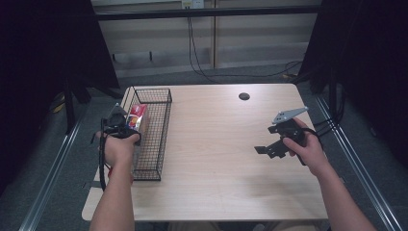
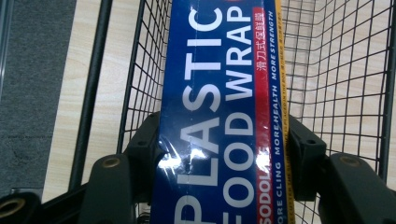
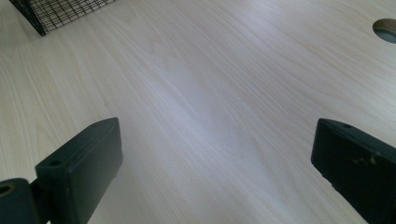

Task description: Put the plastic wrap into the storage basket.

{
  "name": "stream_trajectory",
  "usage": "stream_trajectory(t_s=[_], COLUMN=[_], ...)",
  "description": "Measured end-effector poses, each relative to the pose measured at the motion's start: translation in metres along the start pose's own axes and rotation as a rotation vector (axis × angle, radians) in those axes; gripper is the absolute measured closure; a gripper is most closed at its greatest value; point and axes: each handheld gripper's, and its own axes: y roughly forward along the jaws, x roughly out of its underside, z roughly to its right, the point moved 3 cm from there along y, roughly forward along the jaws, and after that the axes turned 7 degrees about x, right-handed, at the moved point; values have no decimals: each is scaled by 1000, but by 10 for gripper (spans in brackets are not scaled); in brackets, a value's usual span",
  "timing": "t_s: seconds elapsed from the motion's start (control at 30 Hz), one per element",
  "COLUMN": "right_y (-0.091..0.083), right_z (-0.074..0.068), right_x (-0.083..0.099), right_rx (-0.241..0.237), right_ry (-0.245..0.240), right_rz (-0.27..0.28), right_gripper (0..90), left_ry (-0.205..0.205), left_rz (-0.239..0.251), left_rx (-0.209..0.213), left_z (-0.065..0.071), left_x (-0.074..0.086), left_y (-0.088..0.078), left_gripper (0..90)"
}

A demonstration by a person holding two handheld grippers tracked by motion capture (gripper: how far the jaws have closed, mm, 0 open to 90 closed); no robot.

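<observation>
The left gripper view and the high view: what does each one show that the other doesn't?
Left gripper view: the printed words "PLASTIC FOOD WRAP" on the blue box, with the left tongs pressed against both its sides. High view: the right tongs held open above the table, the round hole and both forearms. Both: the box in the wire basket at the table's left edge.

1. Plastic food wrap box point(image 2: 219, 116): one, blue.
2. Wire basket point(image 1: 155, 144): one, black mesh.
3. Claws: two, a left claw point(image 1: 126, 126) and a right claw point(image 1: 269, 144), one per hand.
4. Surface point(image 1: 216, 159): one, light wood.
5. Round hole point(image 1: 244, 96) in surface: one.
</observation>
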Motion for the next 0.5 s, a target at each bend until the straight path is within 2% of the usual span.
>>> stream_trajectory(t_s=[0.1, 0.13, 0.33, 0.5], right_y=[0, 0, -1, -2], right_z=[0, 0, 2, 3], right_x=[0, 0, 1, 1], right_rx=[7, 6, 6, 1], right_ry=[-3, -1, 5, 12], right_rz=[-3, -4, -3, 7], right_gripper=[19, 19, 19, 19], left_ry=[-13, 8, -11, -2], left_rz=[5, -2, -13, -25], left_rx=[1, -13, -18, -26], left_z=[2, 0, 2, 2], left_x=[-1, -1, -1, -1], left_y=[1, 0, 4, 4], left_gripper=[424, 424, 420, 419])
